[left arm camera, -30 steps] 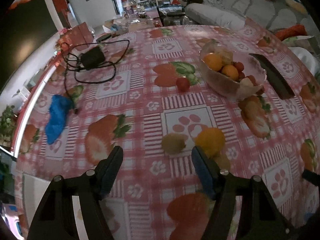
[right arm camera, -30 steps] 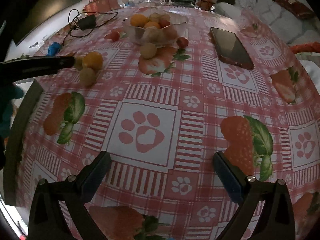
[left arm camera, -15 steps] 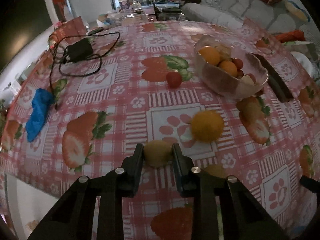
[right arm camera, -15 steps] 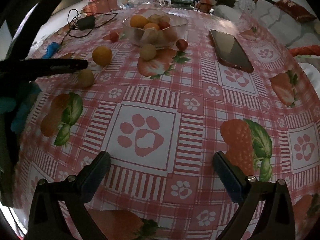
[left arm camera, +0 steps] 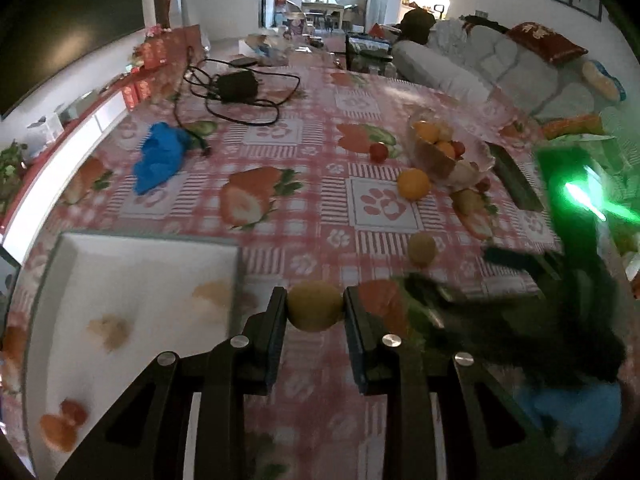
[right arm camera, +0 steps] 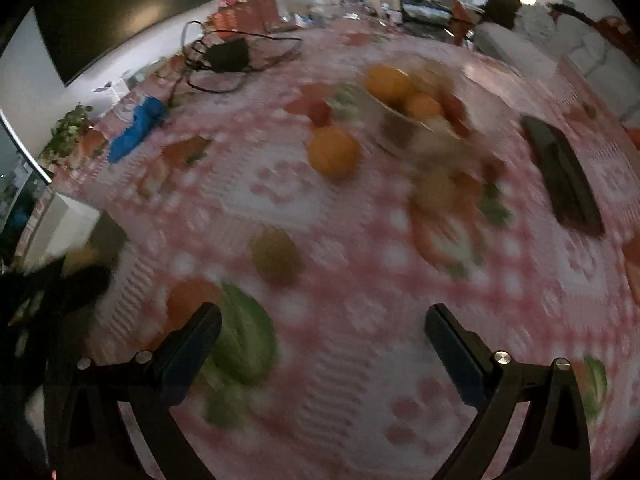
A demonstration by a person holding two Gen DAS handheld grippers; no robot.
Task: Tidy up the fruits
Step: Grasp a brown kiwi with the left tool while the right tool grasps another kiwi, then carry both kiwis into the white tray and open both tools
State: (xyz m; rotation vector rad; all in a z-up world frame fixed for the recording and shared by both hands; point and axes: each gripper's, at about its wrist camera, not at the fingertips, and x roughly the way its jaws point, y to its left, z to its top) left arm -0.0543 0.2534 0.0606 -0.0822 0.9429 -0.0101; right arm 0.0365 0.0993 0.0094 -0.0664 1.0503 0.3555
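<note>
left gripper (left arm camera: 315, 312) clamped on kiwi (left arm camera: 315, 307), now lifted off cloth, white tray (left arm camera: 140, 256) just left of jaws: drop-off likely next. right gripper (right arm camera: 323, 340) wide open, empty, second kiwi (right arm camera: 276, 255) ahead of jaws.

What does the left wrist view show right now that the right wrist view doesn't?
Only the left wrist view: the left gripper shut on a yellow-green round fruit, beside a white rectangular tray.

Only the right wrist view: the right gripper, open and empty.

Both: the loose orange, the glass fruit bowl, the blue cloth.
</note>
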